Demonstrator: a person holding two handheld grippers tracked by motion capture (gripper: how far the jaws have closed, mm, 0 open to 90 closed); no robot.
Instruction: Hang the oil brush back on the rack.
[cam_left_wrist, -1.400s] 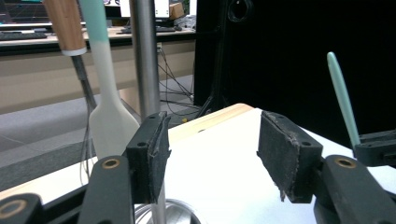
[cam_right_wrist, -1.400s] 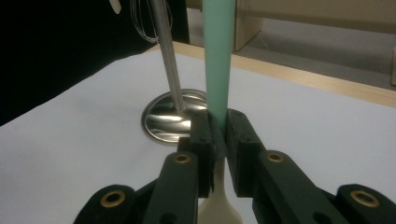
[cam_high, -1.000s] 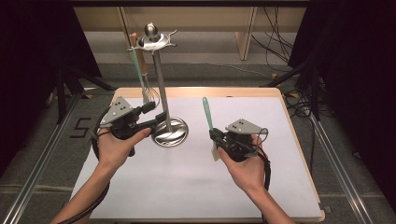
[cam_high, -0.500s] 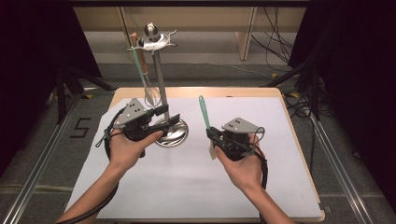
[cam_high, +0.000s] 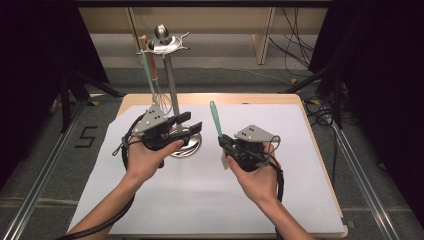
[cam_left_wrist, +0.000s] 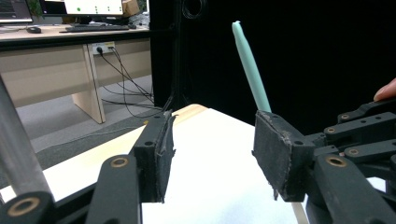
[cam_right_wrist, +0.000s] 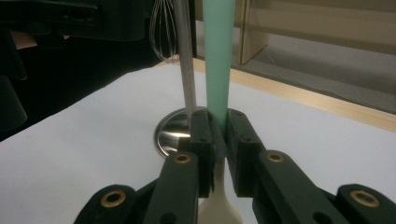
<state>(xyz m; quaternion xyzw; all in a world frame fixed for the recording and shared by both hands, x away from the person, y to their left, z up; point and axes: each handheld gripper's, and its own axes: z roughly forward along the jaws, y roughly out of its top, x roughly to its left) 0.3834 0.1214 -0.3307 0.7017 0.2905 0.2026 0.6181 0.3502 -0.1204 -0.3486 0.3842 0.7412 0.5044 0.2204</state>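
Since the earlier frames, my left claw (cam_high: 189, 126) has slid rightward across the bench (cam_high: 280, 200) until it sits at the utensil stand (cam_high: 169, 85), and its jaws have just been closing a little, though they are apart now with nothing pressed between them. My right claw (cam_high: 223, 145) has kept its place, clamped on the spatula (cam_high: 216, 119).

From the high view, my left claw's tips lie just beside the stand's upright rod, above its round steel base (cam_high: 192, 146). A whisk (cam_high: 159, 95) hangs from the stand's top ring, behind and above my left claw. My right claw sits well to the right of the stand, with the spatula's mint-green handle rising up and away from its jaws, and the pale blade poking out below them. Both hands rest over the white sheet that covers the bench.

Through the left gripper view, my left claw (cam_left_wrist: 212, 154) has a clear gap between its two black pads. The stand's grey rod (cam_left_wrist: 18, 154) runs past outside the left jaw, and the spatula's green handle (cam_left_wrist: 250, 70) stands beyond the right jaw, farther off.

Through the right gripper view, my right claw (cam_right_wrist: 218, 135) pinches the spatula (cam_right_wrist: 217, 60) tightly where handle meets blade. The stand's rod (cam_right_wrist: 184, 60) and shiny base (cam_right_wrist: 173, 133) stand just ahead and slightly left of the jaws, with the whisk (cam_right_wrist: 164, 37) behind them.
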